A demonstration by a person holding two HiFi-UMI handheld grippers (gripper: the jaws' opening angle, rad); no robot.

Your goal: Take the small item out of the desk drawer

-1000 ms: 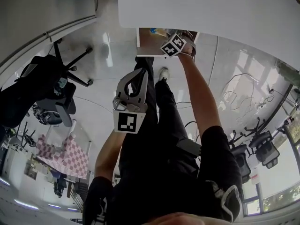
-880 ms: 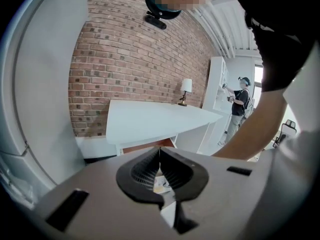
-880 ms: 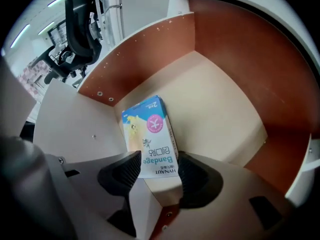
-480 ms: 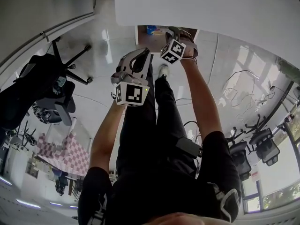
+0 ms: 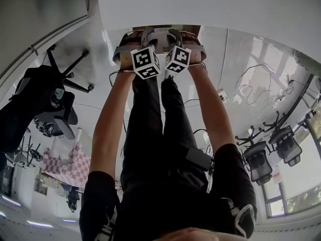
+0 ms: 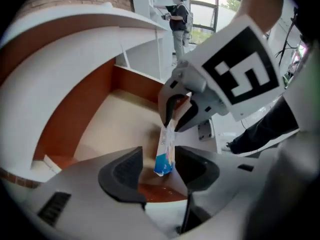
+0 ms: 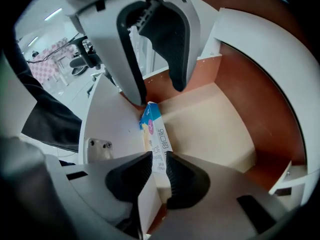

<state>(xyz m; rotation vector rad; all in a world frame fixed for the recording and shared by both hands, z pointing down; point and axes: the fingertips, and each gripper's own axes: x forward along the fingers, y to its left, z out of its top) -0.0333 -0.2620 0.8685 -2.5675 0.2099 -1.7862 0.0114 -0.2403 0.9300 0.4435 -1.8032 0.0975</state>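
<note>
Over the open drawer (image 7: 235, 79) under the worktop (image 5: 225, 9), my right hand-held gripper (image 7: 159, 165) is closing on one end of the small blue-and-white packet (image 7: 155, 131), pads against it. My left hand-held gripper (image 6: 157, 166) is opening, its jaws either side of the packet's blue end without pressing it.

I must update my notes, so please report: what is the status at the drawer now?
Right claw closing, pinching small packet. Left claw opening, packet's other end between its jaws, not gripped. Packet over open drawer. No obstruction seen.
</note>
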